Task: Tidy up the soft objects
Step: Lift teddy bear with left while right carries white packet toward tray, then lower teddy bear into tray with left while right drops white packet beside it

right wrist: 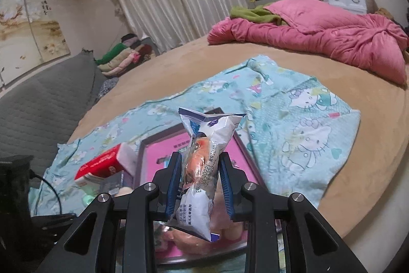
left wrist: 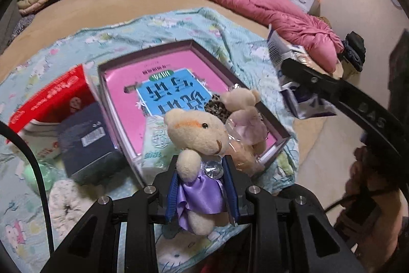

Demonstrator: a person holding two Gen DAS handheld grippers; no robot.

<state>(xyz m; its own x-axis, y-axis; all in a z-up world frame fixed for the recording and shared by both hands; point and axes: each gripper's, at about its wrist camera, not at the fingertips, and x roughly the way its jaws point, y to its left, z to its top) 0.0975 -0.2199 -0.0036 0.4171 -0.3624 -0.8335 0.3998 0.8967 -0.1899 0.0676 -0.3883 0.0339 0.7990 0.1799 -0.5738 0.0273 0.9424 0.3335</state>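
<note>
My left gripper [left wrist: 202,170] is shut on a cream teddy bear in a purple satin dress [left wrist: 198,145], held above the near corner of a shallow dark box [left wrist: 271,117] with a pink and blue book [left wrist: 163,91] inside. A second small bear wrapped in clear plastic [left wrist: 245,114] lies in that box. My right gripper [right wrist: 200,165] is shut on a white and blue plastic packet [right wrist: 204,152] with something orange inside, hanging over the same box [right wrist: 242,147]. From the left wrist view the right gripper's black body [left wrist: 332,91] and its packet [left wrist: 304,104] show at the right.
A light blue cartoon-cat sheet [right wrist: 301,124] covers the tan bed [right wrist: 179,63]. Left of the box stand a red carton [left wrist: 48,99], a dark blue box [left wrist: 87,140], a white fluffy ring [left wrist: 66,201] and a pale green item [left wrist: 42,173]. A pink quilt [right wrist: 319,35] lies far back.
</note>
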